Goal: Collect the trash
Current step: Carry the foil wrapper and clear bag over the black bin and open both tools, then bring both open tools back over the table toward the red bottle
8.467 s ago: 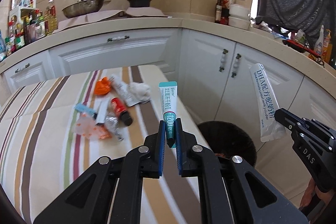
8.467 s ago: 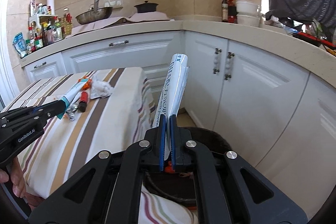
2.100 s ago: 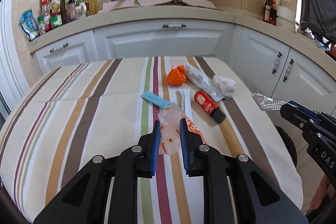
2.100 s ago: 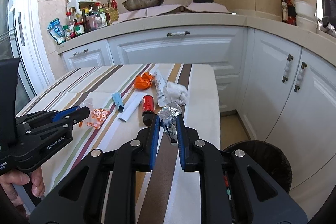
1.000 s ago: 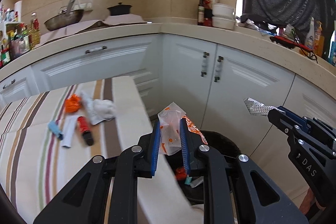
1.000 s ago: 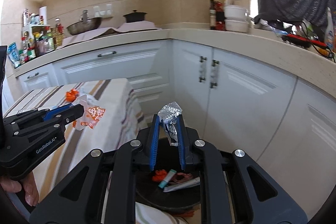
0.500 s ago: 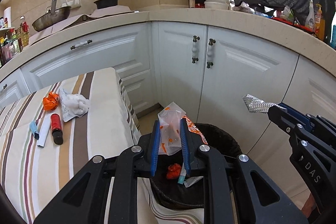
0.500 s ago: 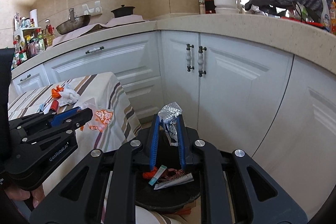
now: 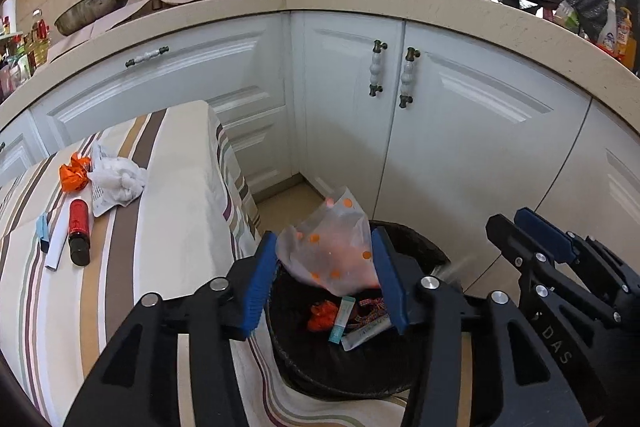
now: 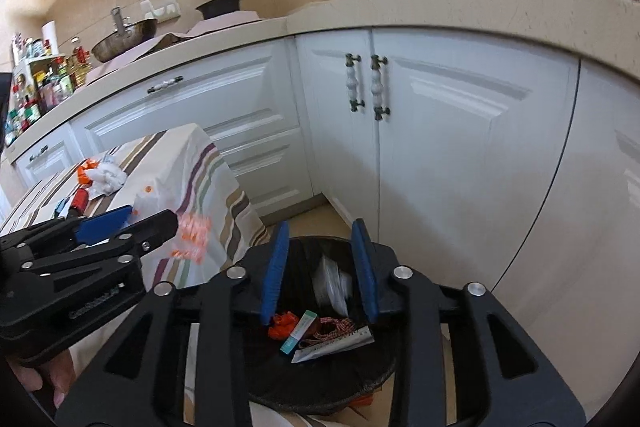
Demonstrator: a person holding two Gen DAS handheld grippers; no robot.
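Blurred wrappers, a half-hidden bin

Your clear orange-dotted wrapper [image 9: 332, 247] is smeared by motion, so you cannot tell whether it touches the left gripper [image 9: 326, 277] pads; the silvery wrapper [image 10: 330, 285] in the right wrist view blurs likewise. Gripper bodies hide the near rim of the black bin [image 9: 416, 247], and the bottle labels on the far shelf [image 10: 36, 83] are too small to read.

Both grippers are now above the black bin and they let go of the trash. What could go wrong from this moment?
1. The left gripper is opening, but the dotted plastic wrapper still sits between its fingers. Light film may cling to a pad or drift outside the trash bin.
2. The right gripper is opening with nothing between its fingers; the blurred foil wrapper is falling inside the bin near the rim and might bounce out.
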